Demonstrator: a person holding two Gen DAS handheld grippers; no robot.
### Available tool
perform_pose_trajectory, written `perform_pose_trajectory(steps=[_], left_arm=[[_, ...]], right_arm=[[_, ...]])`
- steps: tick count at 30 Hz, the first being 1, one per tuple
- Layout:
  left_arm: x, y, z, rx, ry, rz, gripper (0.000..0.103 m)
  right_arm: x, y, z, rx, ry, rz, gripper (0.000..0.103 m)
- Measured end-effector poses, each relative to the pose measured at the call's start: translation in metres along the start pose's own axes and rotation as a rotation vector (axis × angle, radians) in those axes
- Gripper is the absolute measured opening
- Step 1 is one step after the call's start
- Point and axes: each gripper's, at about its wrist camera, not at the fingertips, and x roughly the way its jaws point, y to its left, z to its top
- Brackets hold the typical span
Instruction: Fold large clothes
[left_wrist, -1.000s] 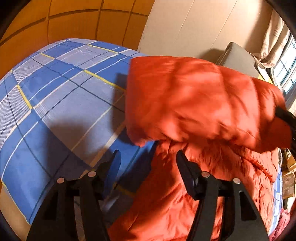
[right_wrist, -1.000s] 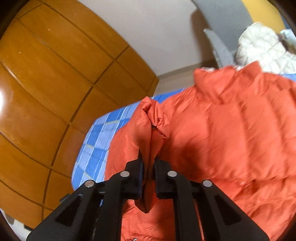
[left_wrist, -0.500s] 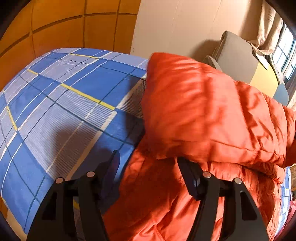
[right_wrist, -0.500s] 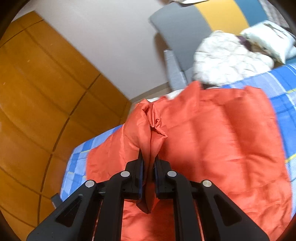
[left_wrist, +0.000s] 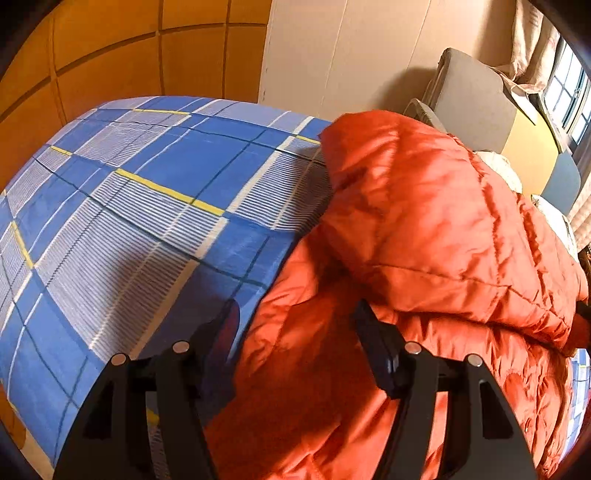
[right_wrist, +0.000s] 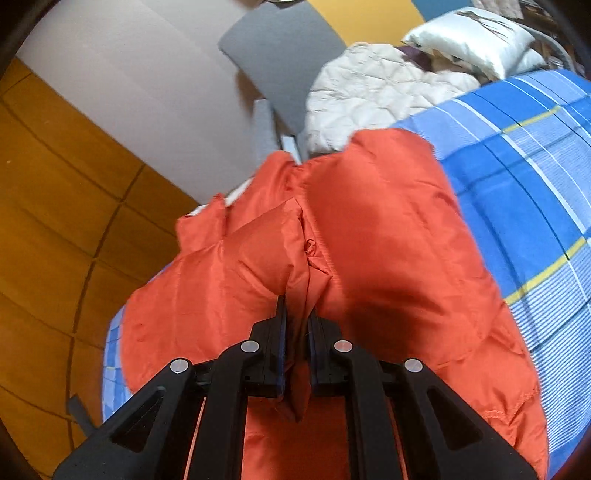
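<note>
A puffy orange jacket (left_wrist: 424, 221) lies on a bed with a blue checked sheet (left_wrist: 147, 184). Its upper layer is folded over the lower one. My left gripper (left_wrist: 295, 325) hangs open over the jacket's near edge, one finger above the sheet and the other above the orange fabric, with nothing pinched. In the right wrist view my right gripper (right_wrist: 297, 314) is shut on a bunched fold of the orange jacket (right_wrist: 388, 240), holding it just above the spread part. The blue sheet (right_wrist: 535, 166) shows to the right.
A white quilted garment (right_wrist: 369, 92) and a white pillow (right_wrist: 472, 37) lie past the jacket, beside a grey cushion (right_wrist: 280, 55). Wooden wall panels (left_wrist: 110, 55) stand behind the bed. A window (left_wrist: 569, 92) is at the far right.
My right gripper has carried the pinched fold across and lower over the jacket. The raised orange flap has settled onto the lower layer. My left gripper shifted a little sideways, then held still, open.
</note>
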Motion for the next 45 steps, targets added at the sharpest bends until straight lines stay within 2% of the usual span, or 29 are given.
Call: perform_pose_trajectory(steps=[8, 14, 17, 19, 20, 23, 28, 30, 34, 38, 41, 45], left_arm=[[-0.032, 0.023, 0.010, -0.025, -0.068, -0.029, 0.064], [-0.047, 0.006, 0.034, 0.014, -0.116, -0.092, 0.065], [-0.049, -0.011, 0.043, 0.053, -0.135, -0.120, 0.069], [-0.050, -0.025, 0.050, 0.080, -0.147, -0.139, 0.069], [-0.051, -0.030, 0.052, 0.088, -0.151, -0.144, 0.069], [-0.048, -0.046, 0.061, 0.105, -0.158, -0.172, 0.069], [-0.034, -0.070, 0.072, 0.146, -0.141, -0.186, 0.069], [-0.027, -0.078, 0.075, 0.162, -0.126, -0.198, 0.069], [-0.006, -0.088, 0.074, 0.188, -0.080, -0.175, 0.068], [0.017, -0.087, 0.068, 0.184, -0.027, -0.165, 0.070], [0.029, -0.085, 0.059, 0.194, -0.012, -0.153, 0.071], [0.038, -0.076, 0.055, 0.156, -0.002, -0.143, 0.071]], right_arm=[[0.010, -0.008, 0.007, -0.039, 0.009, -0.135, 0.009], [-0.004, -0.007, 0.005, -0.061, -0.019, -0.110, 0.010], [-0.021, -0.002, 0.005, -0.087, -0.060, -0.118, 0.029], [-0.030, 0.002, 0.006, -0.101, -0.081, -0.102, 0.035], [-0.034, 0.004, 0.006, -0.108, -0.096, -0.105, 0.044], [-0.038, 0.015, 0.005, -0.133, -0.109, -0.073, 0.045], [-0.018, 0.039, -0.001, -0.203, -0.075, -0.065, 0.045], [-0.008, 0.041, 0.001, -0.210, -0.063, -0.088, 0.045], [0.009, 0.035, 0.006, -0.205, -0.040, -0.134, 0.045], [0.024, 0.024, 0.008, -0.196, -0.008, -0.159, 0.045], [0.034, 0.020, 0.006, -0.197, 0.008, -0.172, 0.045], [0.042, 0.018, 0.001, -0.215, 0.012, -0.189, 0.045]])
